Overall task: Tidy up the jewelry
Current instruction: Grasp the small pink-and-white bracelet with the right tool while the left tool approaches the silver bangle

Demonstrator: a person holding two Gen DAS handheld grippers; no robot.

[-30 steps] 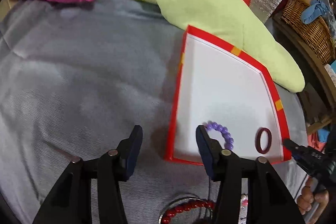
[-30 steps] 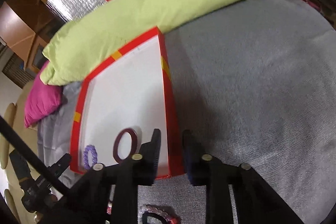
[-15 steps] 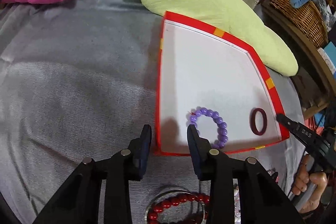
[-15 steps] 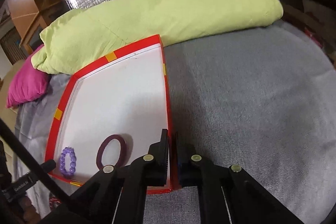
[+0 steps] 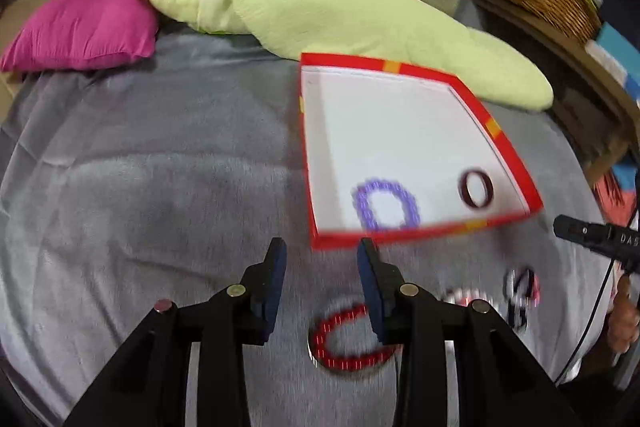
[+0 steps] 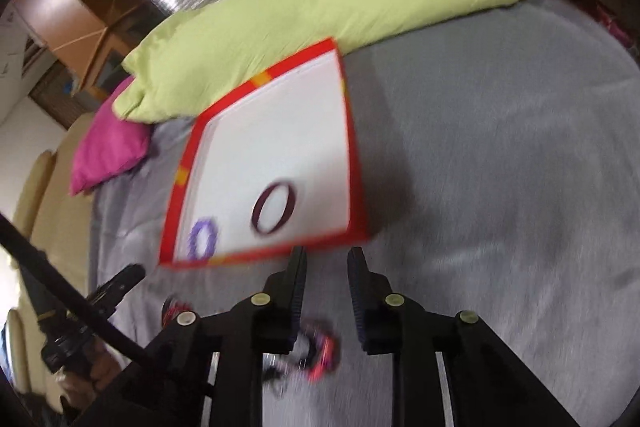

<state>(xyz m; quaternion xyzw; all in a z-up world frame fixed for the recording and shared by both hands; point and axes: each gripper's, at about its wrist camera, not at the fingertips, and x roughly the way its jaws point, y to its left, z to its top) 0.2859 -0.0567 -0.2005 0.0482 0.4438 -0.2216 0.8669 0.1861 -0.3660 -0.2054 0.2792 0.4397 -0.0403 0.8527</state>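
Left gripper (image 5: 319, 255): jaws part-open with nothing between them, poised over grey bedcover just short of the tray's near edge; they pinched in, then eased apart a touch.
Right gripper (image 6: 327, 260): jaws have just been opening from near-shut, a narrow gap, empty; tips sit just short of the tray's near right corner.
Red bead bracelet (image 5: 344, 341): loose on the bed under the left gripper, its right side hidden behind the right-hand jaw; likely the next item, since it lies closest.
Mixed pile (image 6: 316, 347): dark and pink pieces beneath the right gripper; too smeared to tell bracelets from hair ties, and partly cut off by the gripper body.
Tray (image 5: 516, 163): red-rimmed, white-floored, flat on the bed, far edge against the green pillow; serves as the collecting place.
Purple bead bracelet (image 5: 386, 205): inside the tray, near-left area, lying flat.
Dark red ring (image 5: 475, 188): inside the tray, near-right area, apart from the purple one.
Bed (image 5: 160, 167): grey cover carries everything.
Green pillow (image 5: 340, 11): long, behind the tray; magenta cushion (image 5: 84, 27) beside it.
Hand (image 5: 624, 311): a person's, at frame edge, mostly cut off.
Image quality: motion blur throughout.
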